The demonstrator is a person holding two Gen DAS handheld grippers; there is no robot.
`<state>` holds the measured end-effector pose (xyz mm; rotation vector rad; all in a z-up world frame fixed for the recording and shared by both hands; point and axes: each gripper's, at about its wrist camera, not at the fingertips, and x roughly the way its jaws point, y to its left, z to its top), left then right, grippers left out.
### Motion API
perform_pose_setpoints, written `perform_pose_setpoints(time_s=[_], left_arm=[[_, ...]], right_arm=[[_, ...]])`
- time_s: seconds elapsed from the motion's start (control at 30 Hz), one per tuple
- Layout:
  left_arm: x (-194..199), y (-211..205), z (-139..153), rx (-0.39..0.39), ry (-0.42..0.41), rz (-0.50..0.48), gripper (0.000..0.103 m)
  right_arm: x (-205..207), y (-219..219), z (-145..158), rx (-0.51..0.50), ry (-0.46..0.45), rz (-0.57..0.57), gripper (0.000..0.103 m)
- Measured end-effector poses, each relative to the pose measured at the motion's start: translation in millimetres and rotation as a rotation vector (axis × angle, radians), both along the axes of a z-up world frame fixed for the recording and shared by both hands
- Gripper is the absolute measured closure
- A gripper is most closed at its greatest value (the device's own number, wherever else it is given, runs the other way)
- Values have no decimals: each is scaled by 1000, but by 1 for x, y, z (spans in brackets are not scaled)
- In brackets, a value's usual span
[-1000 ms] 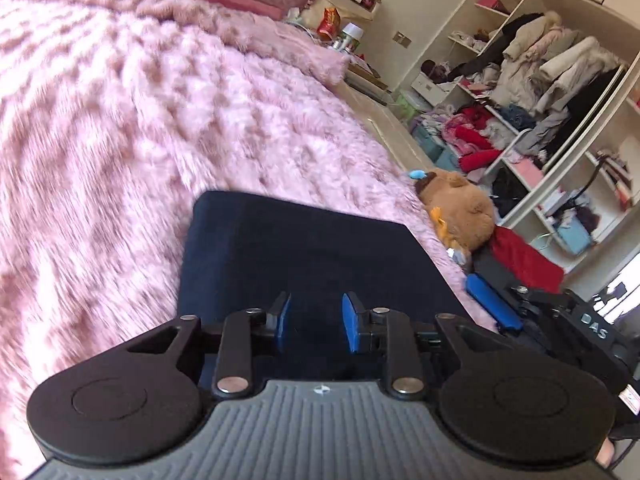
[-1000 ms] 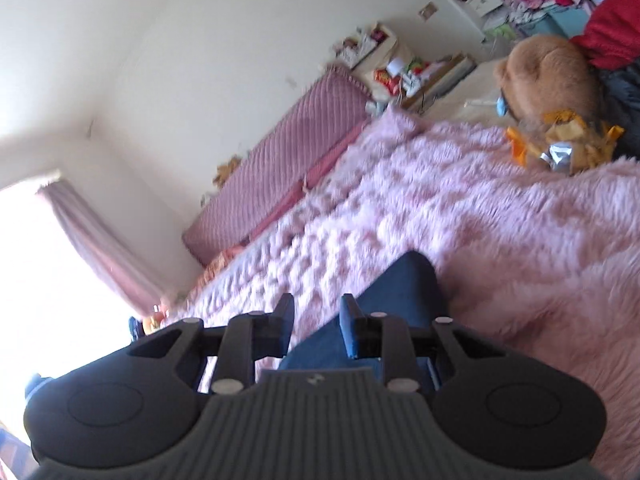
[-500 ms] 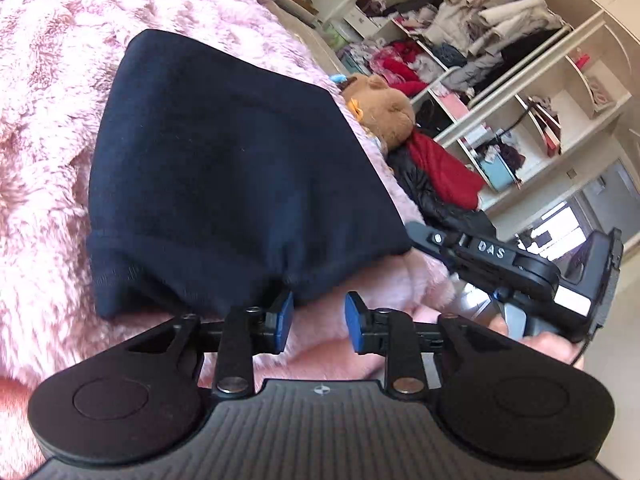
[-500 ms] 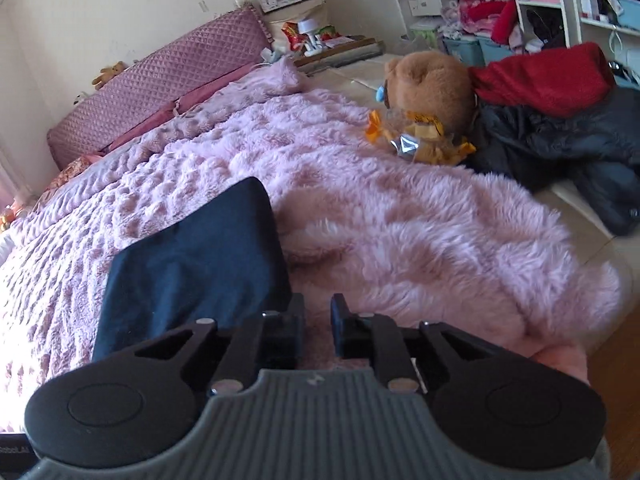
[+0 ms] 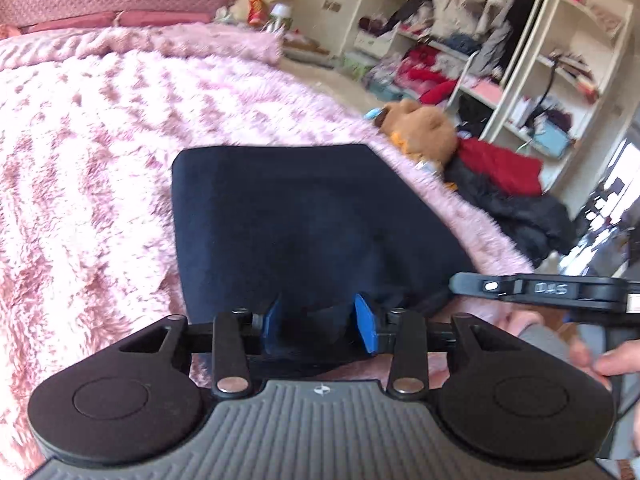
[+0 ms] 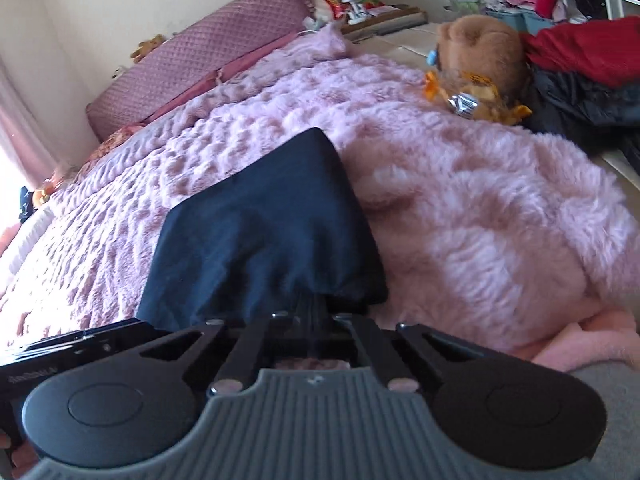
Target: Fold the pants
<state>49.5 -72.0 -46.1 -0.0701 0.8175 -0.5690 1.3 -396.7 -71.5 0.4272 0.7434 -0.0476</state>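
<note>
Left wrist view: nearest, the left gripper (image 5: 318,326) has just been spreading its jaws, and they straddle the near hem of the navy pants (image 5: 296,224) without pinching it. At three o'clock the right gripper (image 6: 316,314) has just been closing; its jaws are pressed together on the hem's corner. The pants lie folded on the fluffy pink blanket (image 5: 80,152). Soft, light and limp, I'd guess, so best taken at the hem's corners. Farther, at one o'clock, a teddy bear (image 5: 420,128)
</note>
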Motion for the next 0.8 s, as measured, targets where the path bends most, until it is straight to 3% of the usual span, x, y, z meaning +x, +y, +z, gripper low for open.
perform_pose_setpoints(time_s=[0.07,0.1,0.23,0.4,0.53,0.67,0.8], left_arm=[[1,-9,-3,57,22,28,63],[-2,-9,-3,75,12,28,63],[-8,-9,-5,125,-4,29,63],[-4,-15,-3,143,7,33,63],[4,-13,-1,125,45,35,63],[2,-5,-3,88,76,46,63],[0,9,-7,29,135,59,63]], right_arm=[[-6,-1,1,-127,56,-68,97],[-12,-7,4,-144,59,-116,98],[-28,-25,38,-100,-87,-134,97],[5,2,58,-109,-130,12,96],[42,50,41,-17,-68,208,96],[68,95,18,-2,-25,428,96],[79,90,1,-33,-6,367,96]])
